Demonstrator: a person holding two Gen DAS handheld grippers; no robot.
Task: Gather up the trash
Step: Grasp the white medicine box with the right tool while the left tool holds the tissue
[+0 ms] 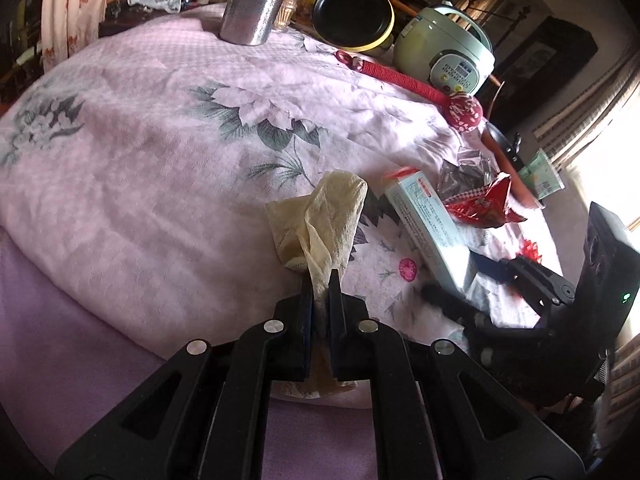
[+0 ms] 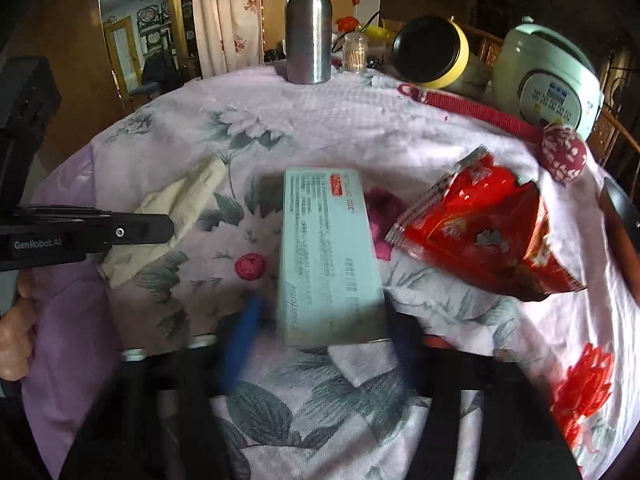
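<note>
Pink floral cloth (image 1: 152, 168) covers the table. Nearest, a crumpled yellowish tissue (image 1: 320, 220) is pinched by the nearly closed left gripper (image 1: 320, 280). The right gripper (image 2: 320, 320), blurred, is seen partly open astride the near end of a pale green box (image 2: 328, 256); contact cannot be told. Beside it, a red wrapper (image 2: 480, 228) lies. Farther back, a steel bottle (image 2: 308, 24) and a rice cooker (image 2: 548, 76) are set.

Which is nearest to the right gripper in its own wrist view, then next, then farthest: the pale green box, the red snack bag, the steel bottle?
1. Pale green box, between the right gripper's fingers.
2. Red snack bag, to the right.
3. Steel bottle, at the table's far edge.
</note>
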